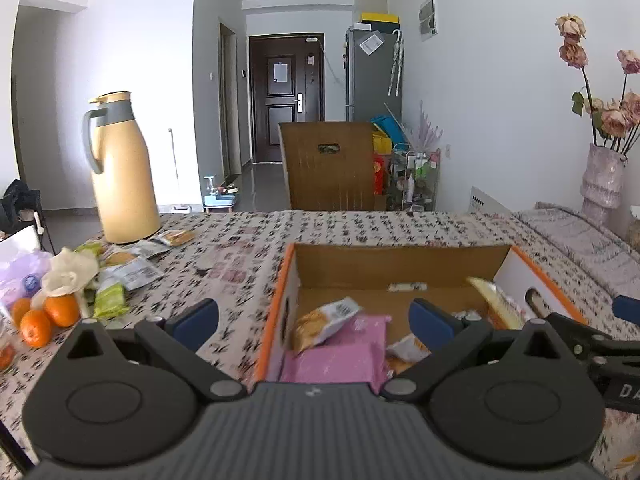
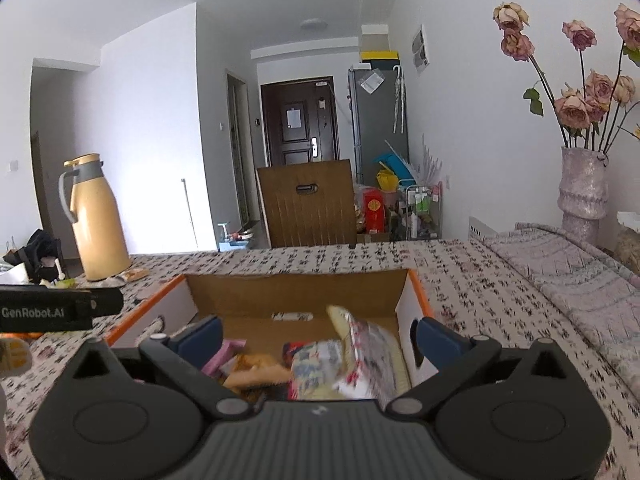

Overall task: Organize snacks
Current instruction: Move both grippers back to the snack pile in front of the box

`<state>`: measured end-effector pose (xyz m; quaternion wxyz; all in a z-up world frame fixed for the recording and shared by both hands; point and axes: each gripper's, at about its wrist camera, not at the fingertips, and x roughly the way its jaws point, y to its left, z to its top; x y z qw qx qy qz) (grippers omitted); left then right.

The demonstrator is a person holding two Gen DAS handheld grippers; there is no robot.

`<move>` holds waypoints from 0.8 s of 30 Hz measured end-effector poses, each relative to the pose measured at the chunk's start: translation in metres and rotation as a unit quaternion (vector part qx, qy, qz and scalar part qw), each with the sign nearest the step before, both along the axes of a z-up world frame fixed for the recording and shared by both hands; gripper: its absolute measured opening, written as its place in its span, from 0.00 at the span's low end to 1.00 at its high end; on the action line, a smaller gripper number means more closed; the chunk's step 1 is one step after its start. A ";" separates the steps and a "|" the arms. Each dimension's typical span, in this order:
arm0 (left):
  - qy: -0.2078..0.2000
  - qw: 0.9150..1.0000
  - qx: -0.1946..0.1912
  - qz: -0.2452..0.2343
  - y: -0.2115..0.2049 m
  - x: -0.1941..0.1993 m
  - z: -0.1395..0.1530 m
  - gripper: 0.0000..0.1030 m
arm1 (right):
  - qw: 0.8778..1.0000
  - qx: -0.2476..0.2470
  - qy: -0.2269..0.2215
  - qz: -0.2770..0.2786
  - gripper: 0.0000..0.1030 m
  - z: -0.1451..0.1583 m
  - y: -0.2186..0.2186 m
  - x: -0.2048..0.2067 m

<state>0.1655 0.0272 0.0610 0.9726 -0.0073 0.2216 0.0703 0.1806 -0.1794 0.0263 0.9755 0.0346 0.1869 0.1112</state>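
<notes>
An open cardboard box with an orange rim [image 1: 280, 280] [image 2: 420, 292] sits on the patterned tablecloth. It holds several snack packets, among them a pink one [image 1: 340, 356] and a white and orange one [image 1: 324, 320]. My left gripper [image 1: 314, 314] is open and empty over the box's left wall. My right gripper [image 2: 318, 334] is open above the box. A blurred red and white packet [image 2: 360, 356] lies between its fingers, not gripped. Loose snack packets [image 1: 128, 264] lie at the left of the table.
A yellow thermos jug [image 1: 120, 172] stands at the table's far left. Oranges [image 1: 48, 316] and a plastic bag lie at the left edge. A vase of dried roses [image 2: 582, 184] stands at the right. A wooden chair back [image 1: 328, 164] is behind the table.
</notes>
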 end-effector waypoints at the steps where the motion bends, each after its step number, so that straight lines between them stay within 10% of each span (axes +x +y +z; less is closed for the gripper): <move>1: 0.002 1.000 0.003 0.002 0.002 -0.006 -0.002 1.00 | 1.000 -0.001 0.002 0.001 1.00 -0.001 0.001 -0.007; 24: 0.101 0.995 0.028 0.005 0.034 -0.109 -0.081 0.99 | 0.996 -0.031 0.085 0.012 1.00 -0.059 0.010 -0.128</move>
